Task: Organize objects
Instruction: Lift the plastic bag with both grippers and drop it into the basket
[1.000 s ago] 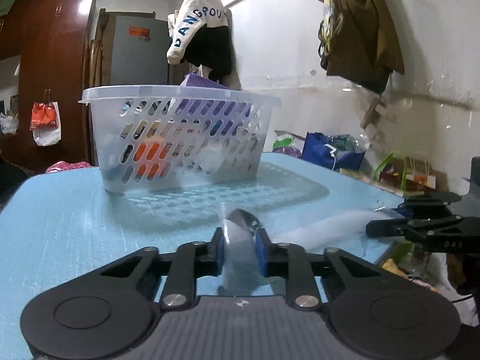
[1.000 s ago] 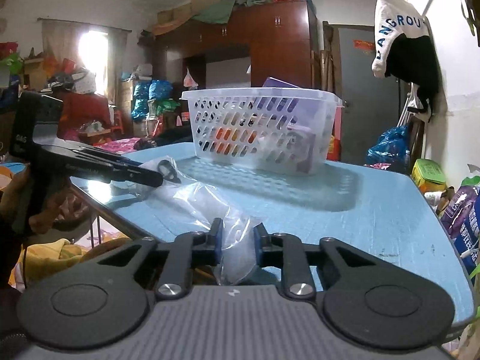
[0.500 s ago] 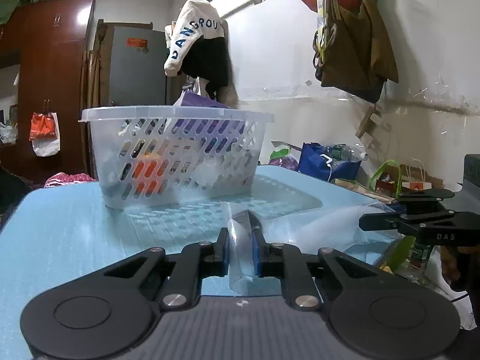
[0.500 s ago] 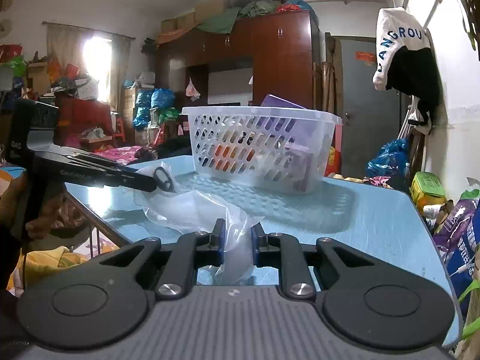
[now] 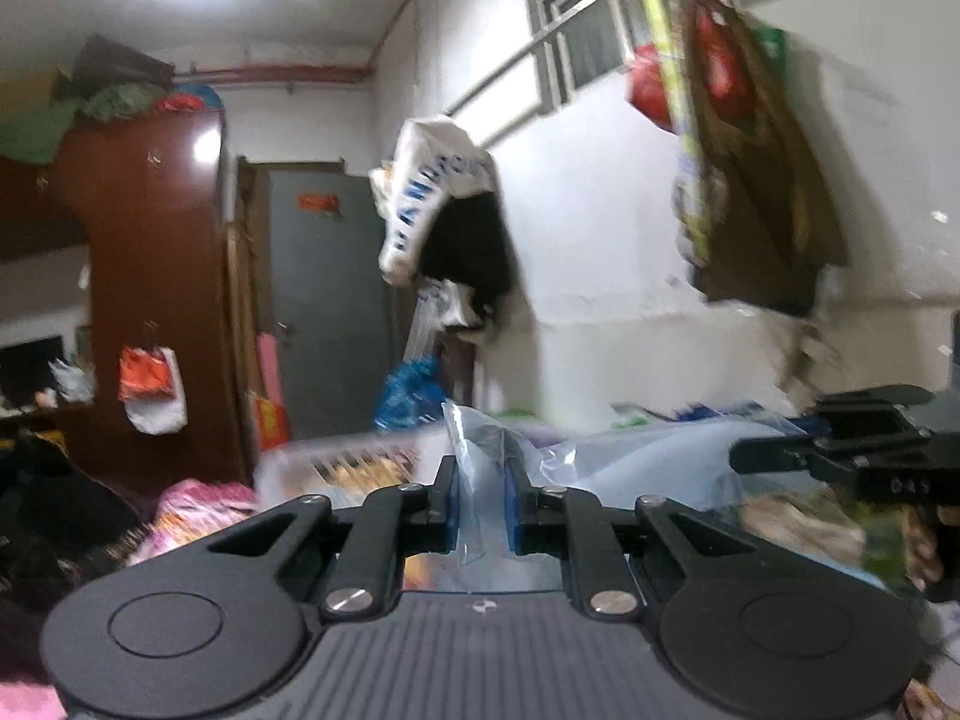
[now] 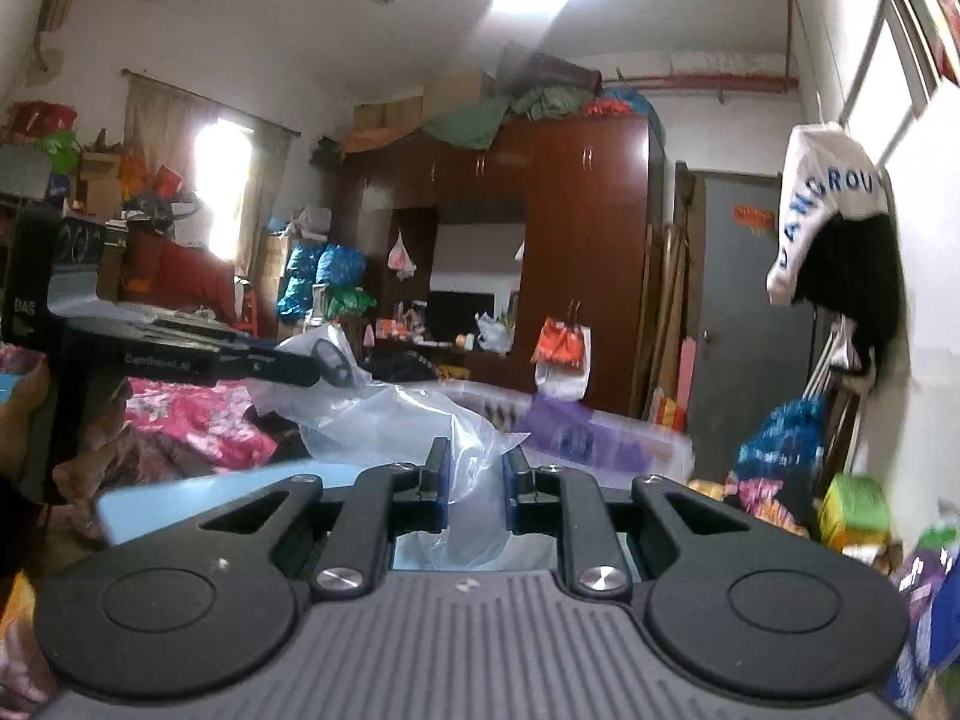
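Note:
A clear plastic bag [image 5: 636, 456] is stretched between my two grippers, lifted above the table. My left gripper [image 5: 482, 504] is shut on one edge of the bag. My right gripper [image 6: 474, 489] is shut on the other edge of the bag [image 6: 384, 414]. The white slotted basket [image 5: 342, 459] sits low behind the bag; in the right wrist view the basket [image 6: 612, 444] holds a purple item. The right gripper shows at the right of the left wrist view [image 5: 840, 450], and the left gripper shows at the left of the right wrist view [image 6: 180, 354].
The blue table [image 6: 198, 495] lies low in view. A brown wardrobe [image 6: 576, 252] and grey door [image 5: 324, 300] stand behind. Clothes and bags [image 5: 750, 192] hang on the white wall. Bags [image 6: 852, 504] lie on the floor at the right.
Both grippers have risen and tilted upward with the bag held between them. The basket and table have dropped to the bottom of both views.

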Motion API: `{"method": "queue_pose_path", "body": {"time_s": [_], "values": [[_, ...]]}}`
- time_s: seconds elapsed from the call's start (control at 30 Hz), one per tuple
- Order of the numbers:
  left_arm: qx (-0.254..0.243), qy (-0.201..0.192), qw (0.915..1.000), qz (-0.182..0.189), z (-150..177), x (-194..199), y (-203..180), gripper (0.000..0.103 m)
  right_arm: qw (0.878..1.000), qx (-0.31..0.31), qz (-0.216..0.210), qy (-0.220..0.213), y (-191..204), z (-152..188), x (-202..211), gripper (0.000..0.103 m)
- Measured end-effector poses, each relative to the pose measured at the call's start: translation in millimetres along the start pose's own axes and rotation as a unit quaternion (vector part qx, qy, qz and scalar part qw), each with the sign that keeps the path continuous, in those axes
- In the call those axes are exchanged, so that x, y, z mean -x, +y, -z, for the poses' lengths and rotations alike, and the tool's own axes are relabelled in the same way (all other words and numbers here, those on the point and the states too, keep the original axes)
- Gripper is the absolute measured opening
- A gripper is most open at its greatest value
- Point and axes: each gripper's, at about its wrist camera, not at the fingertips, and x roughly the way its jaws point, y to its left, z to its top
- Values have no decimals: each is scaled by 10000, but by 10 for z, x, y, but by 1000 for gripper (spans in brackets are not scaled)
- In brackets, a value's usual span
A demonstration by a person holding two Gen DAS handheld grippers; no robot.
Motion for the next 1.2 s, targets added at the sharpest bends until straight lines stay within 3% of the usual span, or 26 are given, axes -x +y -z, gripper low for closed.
{"method": "queue_pose_path", "body": {"time_s": [0.17, 0.33, 0.47, 1.0, 1.2], "values": [[105, 169, 9992, -339, -450, -493, 282, 18, 10000, -50, 62, 52, -179, -336, -544, 19], [254, 449, 9971, -566, -614, -870, 497, 18, 9994, -12, 185, 277, -239, -355, -907, 19], [303, 645, 9950, -700, -582, -1064, 577, 18, 9986, -31, 220, 487, -220, -255, -1015, 19], [295, 892, 9917, -883, -461, -1248, 630, 18, 9964, -50, 173, 831, -229, -210, -1162, 19], [189, 1113, 9883, -1024, -327, -1396, 643, 25, 9950, 121, 296, 949, -216, -140, -1196, 26]]}}
